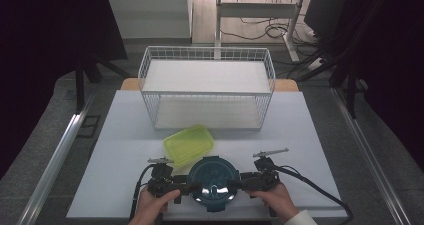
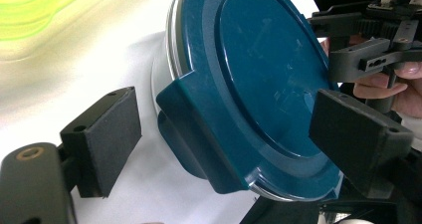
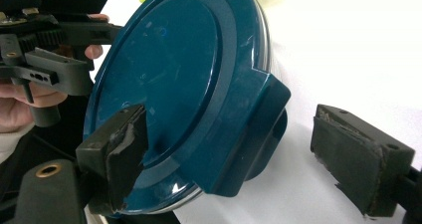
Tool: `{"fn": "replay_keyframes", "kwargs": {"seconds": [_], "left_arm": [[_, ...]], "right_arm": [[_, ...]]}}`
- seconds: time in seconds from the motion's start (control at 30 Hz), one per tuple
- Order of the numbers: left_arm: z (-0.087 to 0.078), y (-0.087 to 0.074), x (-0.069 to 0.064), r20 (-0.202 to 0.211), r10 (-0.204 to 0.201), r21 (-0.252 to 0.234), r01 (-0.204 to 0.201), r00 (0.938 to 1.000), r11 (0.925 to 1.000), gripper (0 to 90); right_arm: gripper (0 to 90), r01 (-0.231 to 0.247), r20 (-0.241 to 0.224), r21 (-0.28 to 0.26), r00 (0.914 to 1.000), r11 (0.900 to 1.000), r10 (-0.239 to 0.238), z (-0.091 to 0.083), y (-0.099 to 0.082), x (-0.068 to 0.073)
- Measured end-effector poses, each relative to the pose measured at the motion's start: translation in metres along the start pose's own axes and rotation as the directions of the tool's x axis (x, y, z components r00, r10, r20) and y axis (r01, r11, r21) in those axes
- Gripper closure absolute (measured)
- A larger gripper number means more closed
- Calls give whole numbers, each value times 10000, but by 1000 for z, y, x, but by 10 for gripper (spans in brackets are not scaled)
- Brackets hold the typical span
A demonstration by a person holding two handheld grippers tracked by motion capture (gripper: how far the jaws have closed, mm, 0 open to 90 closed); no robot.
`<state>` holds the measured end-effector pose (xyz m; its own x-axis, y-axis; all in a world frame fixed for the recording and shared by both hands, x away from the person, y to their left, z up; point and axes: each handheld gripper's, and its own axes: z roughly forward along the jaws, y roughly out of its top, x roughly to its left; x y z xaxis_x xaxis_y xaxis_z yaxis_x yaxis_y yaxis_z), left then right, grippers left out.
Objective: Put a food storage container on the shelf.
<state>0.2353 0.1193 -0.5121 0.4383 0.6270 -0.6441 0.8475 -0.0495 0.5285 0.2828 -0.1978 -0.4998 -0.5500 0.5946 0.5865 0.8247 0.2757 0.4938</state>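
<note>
At the left of the high view, the left gripper (image 1: 186,189) is seen, of matte black plastic, held low at the near edge of the white table (image 1: 120,150) with a black cable trailing from it. Its jaws are spread wide apart: in the left gripper view one flat rectangular pad, faced with coarse dark foam, lies on the left clear of any object, while the other pad lies over the lid's rim on the right; no squeeze on the container is seen. Just beyond this gripper a rectangular container with a translucent yellow-green lid (image 1: 189,144) and rounded corners is set askew on the table, close to the round one. Between the two grippers, at the near middle of the table, the round container (image 1: 213,182) is found; it is closed by a glossy dark blue plastic lid (image 2: 259,79) with a raised flat disc in the middle, a stepped ring around it and square locking flaps folded down over a clear body. It stands upright with the lid facing up; being round, it has no long axis, and one flap is turned toward each gripper. Behind it, farther off, a white wire basket (image 1: 207,87) of fine mesh is placed squarely across the table. At the right, the right gripper (image 1: 239,186) is seen with its jaws likewise released, one worn foam pad over the lid's edge and the other standing well clear on the table side.
</note>
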Motion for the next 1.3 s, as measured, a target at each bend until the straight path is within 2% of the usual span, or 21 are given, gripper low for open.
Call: {"fn": "replay_keyframes", "kwargs": {"seconds": [0.23,0.43,0.57,0.63,0.7,0.77,0.9,1.03,1.3], "left_arm": [[9,0,8,318,-522,202,515,9981,9985,132],[12,0,7,609,-543,272,527,9967,9982,176],[12,1,5,603,-521,258,507,9968,9984,208],[11,1,5,577,-518,211,507,9970,9985,234],[8,2,3,356,-456,41,455,9983,9990,267],[7,2,3,368,-596,24,595,9975,9982,287],[6,2,6,487,-891,5,892,9948,9960,314],[5,2,6,460,-870,54,869,9951,9962,316],[5,0,7,629,-1090,266,1075,9921,9939,298]], "right_arm": [[125,-376,-221,153,9990,9992,380,6,1,-3],[122,-658,-602,338,9959,9973,678,12,2,-5],[190,-817,-1087,480,9903,9955,865,15,1,-5],[195,-910,-1101,547,9892,9943,966,15,2,-5],[223,-1003,-1106,653,9881,9928,1071,13,3,-6],[274,-942,-1005,508,9900,9943,990,10,4,-5],[281,-1026,-946,448,9898,9937,1064,9,4,-5],[294,-1075,-997,419,9888,9933,1112,8,4,-5],[298,-1160,-1100,390,9867,9925,1197,8,3,-7]]}}
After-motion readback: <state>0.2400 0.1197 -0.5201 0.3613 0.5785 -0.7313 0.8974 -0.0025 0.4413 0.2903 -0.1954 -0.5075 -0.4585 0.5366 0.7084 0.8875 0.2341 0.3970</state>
